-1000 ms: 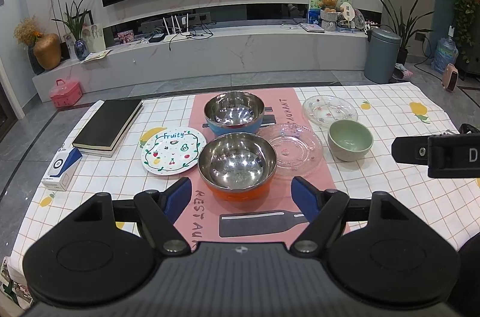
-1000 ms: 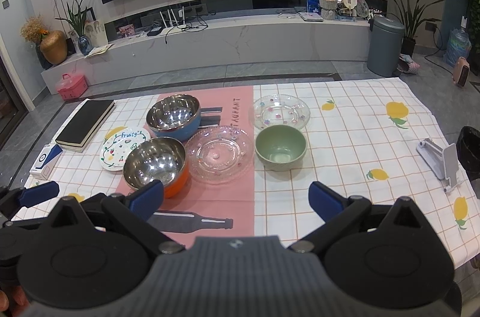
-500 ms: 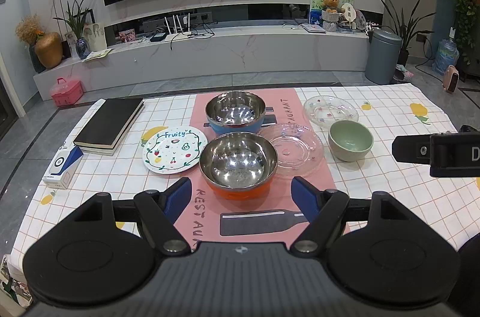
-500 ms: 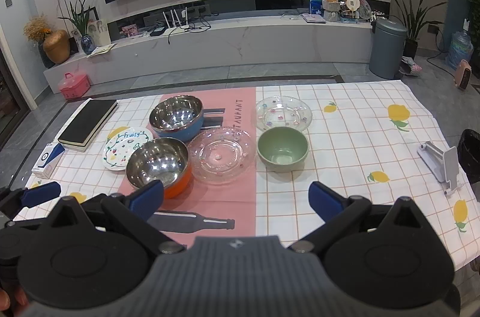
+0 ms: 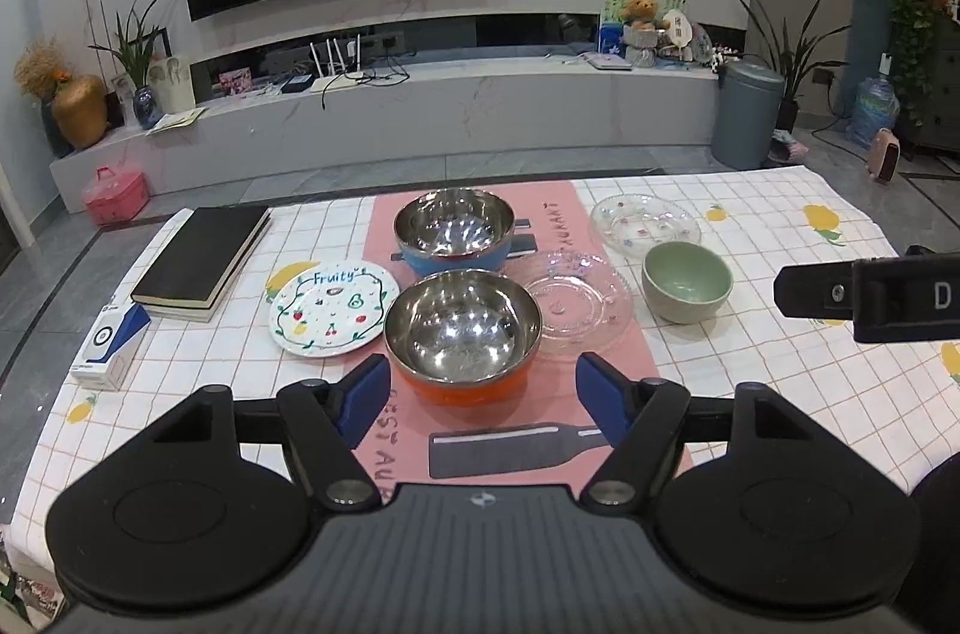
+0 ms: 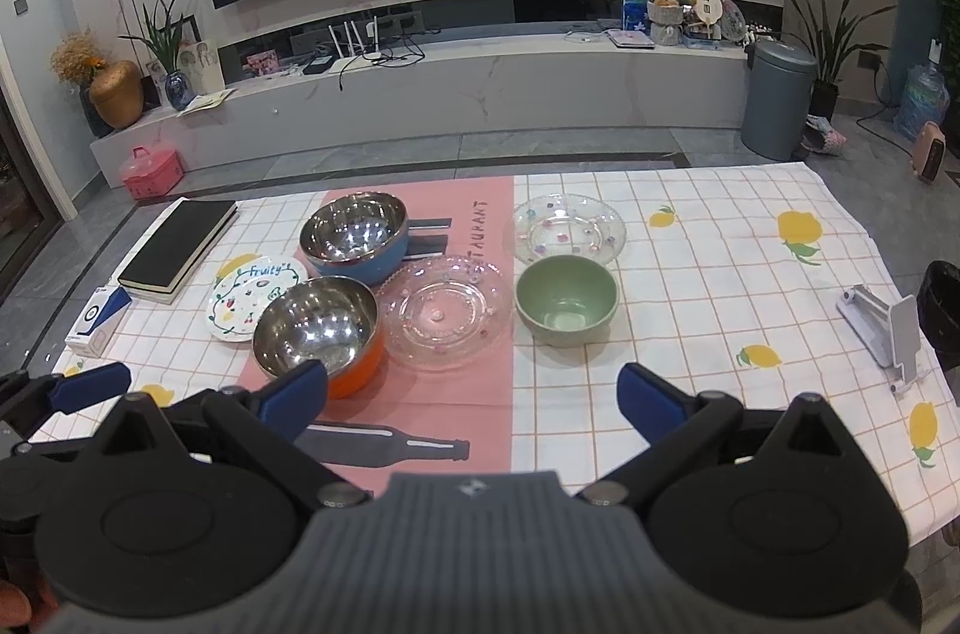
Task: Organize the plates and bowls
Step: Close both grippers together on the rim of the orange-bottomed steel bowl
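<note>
Left wrist view: table scene read from the left edge across.
Box [image 5: 108,345]: blue and white, left edge of frame, on the checked cloth [image 5: 780,394]; print too small to read.
Book [image 5: 201,253]: black cover, just right of the box, upper left of the table.
Fruit plate [image 5: 333,308]: white, "Fruity" in blue at its top, drawn cherries and a strawberry; left of centre, beside the orange bowl.
Orange bowl [image 5: 461,334]: steel inside, frame centre, on the pink runner [image 5: 420,430], just beyond the fingertips.
Blue bowl [image 5: 454,231]: steel inside, directly above the orange bowl in the frame.
Runner writing: "REST AU" upside down at lower centre, "AURANT" sideways at the top, and a grey bottle print.
Clear plate [image 5: 579,301]: right of the orange bowl, its rim partly behind that bowl.
Dotted glass plate [image 5: 645,225]: upper right of centre, on the cloth.
Green bowl [image 5: 687,281]: right of the clear plate, below the dotted one.
Left gripper [image 5: 480,394]: jaws wide, just eased inward a little, holding nothing; the orange bowl lies ahead of the gap, untouched.
Right edge: black part of the other tool with a white "D".
Right wrist view: right gripper [image 6: 471,394] spread wide, empty, over runner and cloth; green bowl above it at centre.
Stand [image 6: 888,328]: white, far right.
</note>
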The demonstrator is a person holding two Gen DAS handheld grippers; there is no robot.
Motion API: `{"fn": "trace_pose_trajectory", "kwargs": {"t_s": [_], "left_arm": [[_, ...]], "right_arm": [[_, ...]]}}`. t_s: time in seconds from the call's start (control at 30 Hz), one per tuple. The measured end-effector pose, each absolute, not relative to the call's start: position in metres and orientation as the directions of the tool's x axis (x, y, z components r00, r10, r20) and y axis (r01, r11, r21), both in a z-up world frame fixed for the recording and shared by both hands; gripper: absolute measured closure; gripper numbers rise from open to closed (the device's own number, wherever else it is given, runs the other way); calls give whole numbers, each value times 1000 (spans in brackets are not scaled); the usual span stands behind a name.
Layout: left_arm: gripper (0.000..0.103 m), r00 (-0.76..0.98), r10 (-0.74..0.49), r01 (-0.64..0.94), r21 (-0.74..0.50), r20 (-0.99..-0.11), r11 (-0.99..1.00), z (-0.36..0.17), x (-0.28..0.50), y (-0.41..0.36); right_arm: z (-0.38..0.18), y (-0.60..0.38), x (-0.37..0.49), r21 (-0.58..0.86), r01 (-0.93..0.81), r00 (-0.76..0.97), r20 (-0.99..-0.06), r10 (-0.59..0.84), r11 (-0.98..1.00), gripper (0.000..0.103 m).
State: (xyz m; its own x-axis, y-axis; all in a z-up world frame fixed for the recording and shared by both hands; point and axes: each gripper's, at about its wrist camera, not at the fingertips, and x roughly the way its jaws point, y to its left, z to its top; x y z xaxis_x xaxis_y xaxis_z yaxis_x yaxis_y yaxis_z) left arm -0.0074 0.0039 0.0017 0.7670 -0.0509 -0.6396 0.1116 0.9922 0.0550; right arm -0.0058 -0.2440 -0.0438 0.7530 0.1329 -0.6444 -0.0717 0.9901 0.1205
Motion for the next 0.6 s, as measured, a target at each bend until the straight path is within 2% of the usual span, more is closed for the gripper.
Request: {"fn": "trace_pose_trajectory", "kwargs": {"t_s": [0.07, 0.13, 0.2, 0.33, 0.43, 0.47, 0.57, 0.6], "left_arm": [[23, 768, -57, 111, 45, -638, 993, -1, -5, 8], [34, 777, -58, 104, 37, -627, 994, -4, -3, 14], [40, 771, -54, 81, 14, -635, 997, -7, 2, 23], [46, 761, -119, 64, -110, -638, 992, -16, 15, 46], [65, 772, -125, 54, -132, -623, 990, -23, 23, 56], [68, 768, -135, 58, -143, -626, 988, -26, 27, 58], [71, 772, -149, 49, -176, -618, 983, -34, 37, 65], [72, 778, -151, 46, -184, -610, 982, -37, 40, 68]], "right_arm": [[-47, -244, -3, 115, -69, 758, -640, 127, 991, 3], [-52, -244, 0, 110, -78, 762, -635, 130, 991, 3], [-58, -242, 4, 104, -93, 765, -629, 138, 990, 3], [-68, -235, 15, 104, -120, 783, -602, 159, 987, 3], [-76, -228, 25, 118, -143, 791, -583, 185, 983, 3], [-79, -224, 28, 120, -148, 791, -581, 190, 982, 3], [-86, -214, 39, 124, -159, 790, -579, 201, 980, 7], [-88, -211, 44, 123, -160, 790, -579, 202, 979, 12]]}}
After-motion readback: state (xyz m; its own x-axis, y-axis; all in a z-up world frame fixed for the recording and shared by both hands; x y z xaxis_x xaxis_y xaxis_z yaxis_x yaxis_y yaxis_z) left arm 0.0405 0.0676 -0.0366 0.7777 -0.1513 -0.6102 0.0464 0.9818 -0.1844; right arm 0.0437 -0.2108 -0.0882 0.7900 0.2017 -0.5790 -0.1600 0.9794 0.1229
